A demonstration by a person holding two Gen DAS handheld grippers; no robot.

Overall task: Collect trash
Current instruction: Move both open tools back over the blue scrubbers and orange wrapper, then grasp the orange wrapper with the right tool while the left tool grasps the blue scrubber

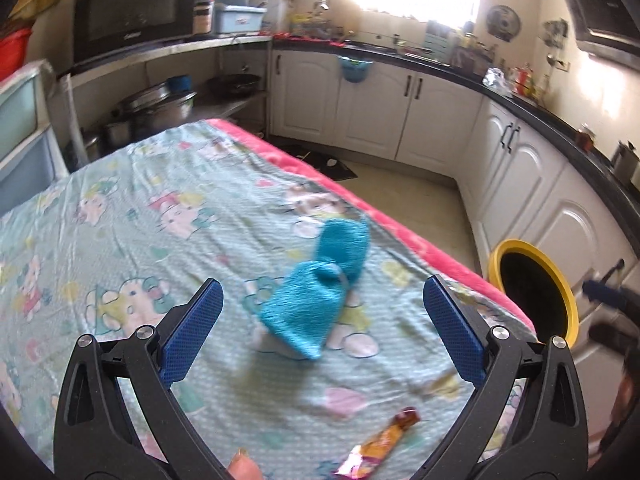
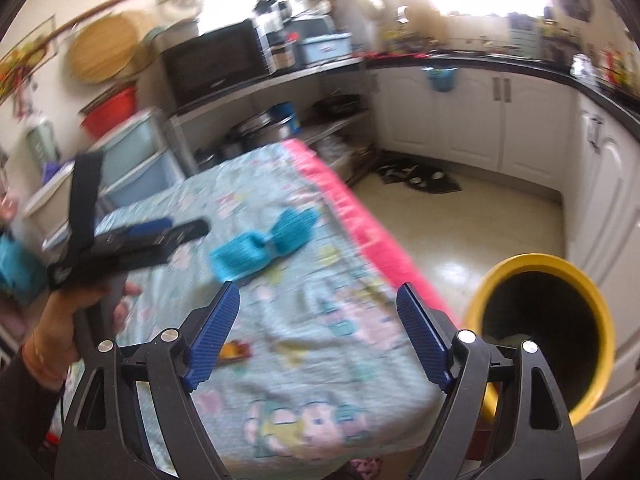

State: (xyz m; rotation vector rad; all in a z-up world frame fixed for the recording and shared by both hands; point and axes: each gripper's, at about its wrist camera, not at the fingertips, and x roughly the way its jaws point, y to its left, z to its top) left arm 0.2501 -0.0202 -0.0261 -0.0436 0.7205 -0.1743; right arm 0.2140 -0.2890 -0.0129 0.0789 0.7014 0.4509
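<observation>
An orange and pink snack wrapper (image 1: 380, 446) lies on the cartoon-print tablecloth (image 1: 160, 184), near and below my left gripper (image 1: 323, 282). That gripper is open and holds nothing. The right wrist view shows the same wrapper (image 2: 236, 350) just left of my right gripper (image 2: 318, 289), which hangs open and empty over the table's near corner. A yellow-rimmed bin (image 2: 532, 262) with a dark inside stands on the floor right of the table; something pale lies in it. The bin (image 1: 520, 246) also shows in the left wrist view.
Two teal knitted cloths (image 1: 316, 296) lie mid-table. A hand (image 2: 72, 320) holds the left gripper (image 2: 192, 228) over the table's left side. White cabinets (image 1: 400, 112) and a dark counter ring the floor. A microwave (image 1: 132, 12) and pots (image 1: 160, 104) stand behind the table.
</observation>
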